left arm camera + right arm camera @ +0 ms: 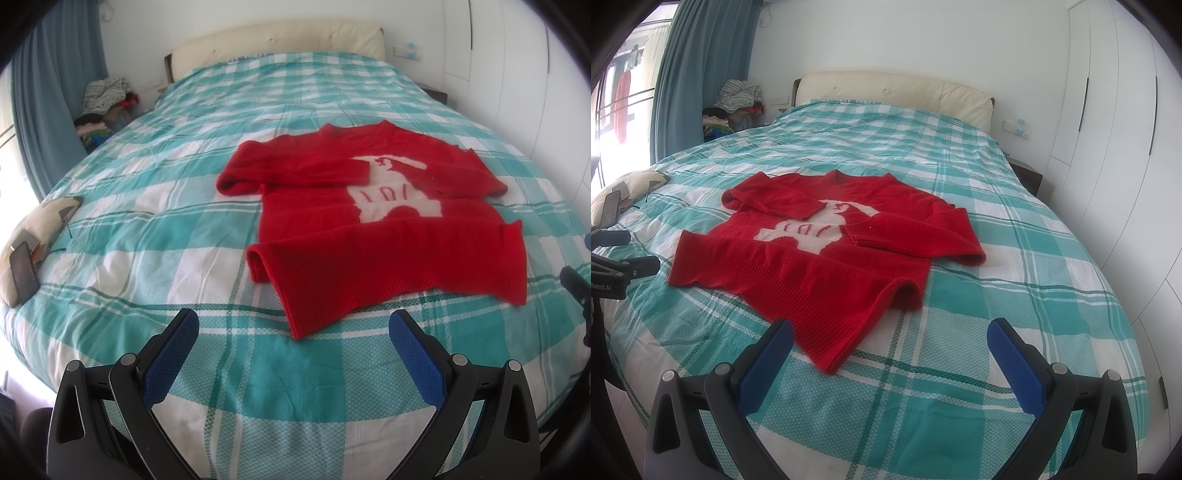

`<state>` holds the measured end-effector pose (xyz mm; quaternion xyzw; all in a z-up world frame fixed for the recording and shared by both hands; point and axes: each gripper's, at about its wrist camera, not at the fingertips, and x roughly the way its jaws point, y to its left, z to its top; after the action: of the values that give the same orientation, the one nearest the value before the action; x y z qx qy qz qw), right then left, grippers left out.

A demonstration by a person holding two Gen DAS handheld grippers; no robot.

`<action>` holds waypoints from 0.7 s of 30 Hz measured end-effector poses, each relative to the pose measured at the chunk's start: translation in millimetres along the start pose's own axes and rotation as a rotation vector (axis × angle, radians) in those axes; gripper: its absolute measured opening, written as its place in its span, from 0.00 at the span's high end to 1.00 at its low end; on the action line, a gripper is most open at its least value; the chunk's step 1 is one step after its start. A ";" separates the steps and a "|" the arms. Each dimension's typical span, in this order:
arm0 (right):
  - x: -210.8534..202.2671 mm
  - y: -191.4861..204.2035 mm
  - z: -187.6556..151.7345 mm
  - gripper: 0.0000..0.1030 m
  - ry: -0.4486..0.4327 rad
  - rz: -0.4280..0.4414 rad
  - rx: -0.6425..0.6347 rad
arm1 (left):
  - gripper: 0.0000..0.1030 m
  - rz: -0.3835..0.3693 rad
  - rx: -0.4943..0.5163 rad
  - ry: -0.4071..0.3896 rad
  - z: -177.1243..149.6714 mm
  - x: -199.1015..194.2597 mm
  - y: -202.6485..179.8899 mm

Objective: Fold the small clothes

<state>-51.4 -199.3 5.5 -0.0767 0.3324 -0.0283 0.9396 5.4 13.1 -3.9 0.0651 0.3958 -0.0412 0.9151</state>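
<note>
Nearest in the left wrist view, the left gripper [293, 325] has its blue-padded jaws spread wide with nothing between them, above the teal-and-white checked bedspread [155, 192]. The right gripper [890, 334] is likewise wide apart and holds nothing; its left pad sits just beside the near corner of the sweater's hem without gripping it.

Just beyond both grippers lies the red sweater [351, 236], spread front-up on the bedspread, hem toward the cameras and neckline toward the headboard. A near corner of the hem runs out to a point, and one hem edge beside it is humped up in a small ridge. Both sleeves are folded inward across the chest, partly covering a white knitted figure [809, 230] that carries red marks; these marks cannot be read as letters.

At the left edge of the right wrist view, part of the other gripper's black frame shows a white label [600, 287] reading "Robot.AI", its start cut off.

On the left side of the bed, a cream patterned cushion [35, 229] lies with a dark phone [24, 273] resting on it.

Farther off stand the cream padded headboard [897, 90], a heap of clothes [737, 98] in the far left corner beside the blue curtain [701, 66], and white wardrobe doors [1115, 110] along the right wall.
</note>
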 end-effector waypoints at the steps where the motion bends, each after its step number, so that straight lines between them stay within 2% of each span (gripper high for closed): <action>1: 0.1 0.0 0.0 0.00 0.001 0.000 0.000 | 0.00 -0.001 0.000 -0.001 0.0 -0.1 0.1; 21: 0.6 -1.3 0.3 0.00 0.012 0.000 0.006 | 0.00 0.020 -0.003 0.011 -0.9 3.5 0.6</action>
<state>-50.7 -200.6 5.5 -0.0739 0.3378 -0.0295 0.9378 7.2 13.7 -7.0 0.0678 0.4001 -0.0314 0.9134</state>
